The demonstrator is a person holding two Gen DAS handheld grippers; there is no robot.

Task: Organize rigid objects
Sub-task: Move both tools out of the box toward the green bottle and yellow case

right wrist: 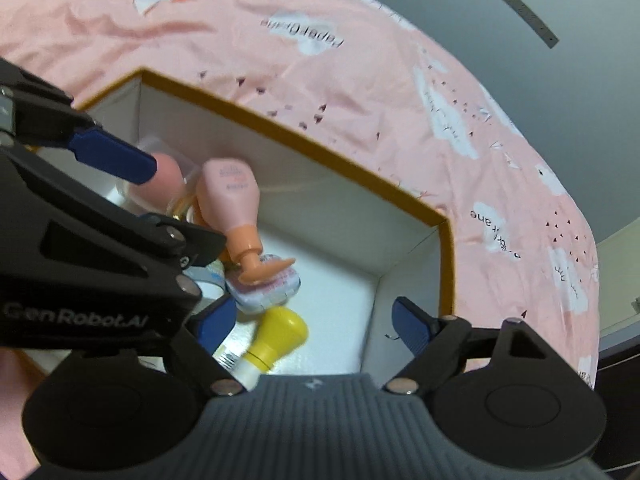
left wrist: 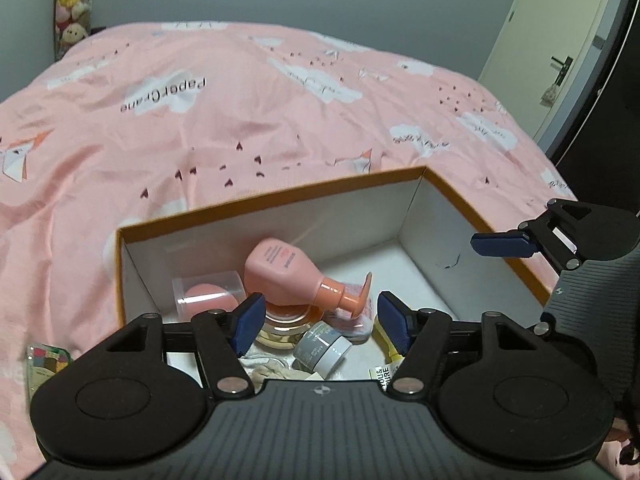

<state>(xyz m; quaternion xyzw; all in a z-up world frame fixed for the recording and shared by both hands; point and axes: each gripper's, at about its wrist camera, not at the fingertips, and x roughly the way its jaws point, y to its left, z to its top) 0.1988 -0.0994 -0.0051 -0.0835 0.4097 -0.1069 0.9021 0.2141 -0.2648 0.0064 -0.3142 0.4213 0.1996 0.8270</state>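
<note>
A: How many containers do you count?

B: One, an open cardboard box with an orange rim and white inside. It sits on the bed, on a pink cover printed with clouds.

A: And what lies in it?

B: One pink pump bottle on its side, resting on top of the pile near the box's left end. Under it is one round amber and gold jar. To the left is one clear tub with a pink sponge in it. Beside the pump spout lies one small flat pack with a printed lid, and nearer the camera one grey and white jar. The right wrist view adds one yellow-capped bottle lying on the white floor of the box. The right half of the floor is bare.

A: Anything outside the box?

B: One small pack with coloured squares, on the cover at the box's left corner.

A: The hand-held grippers?

B: Two. The left hand-held gripper hangs over the pile, jaws apart, gripping nothing. The right hand-held gripper is over the box's near right part, jaws wide apart, also gripping nothing; the yellow-capped bottle lies below between them, untouched.
</note>
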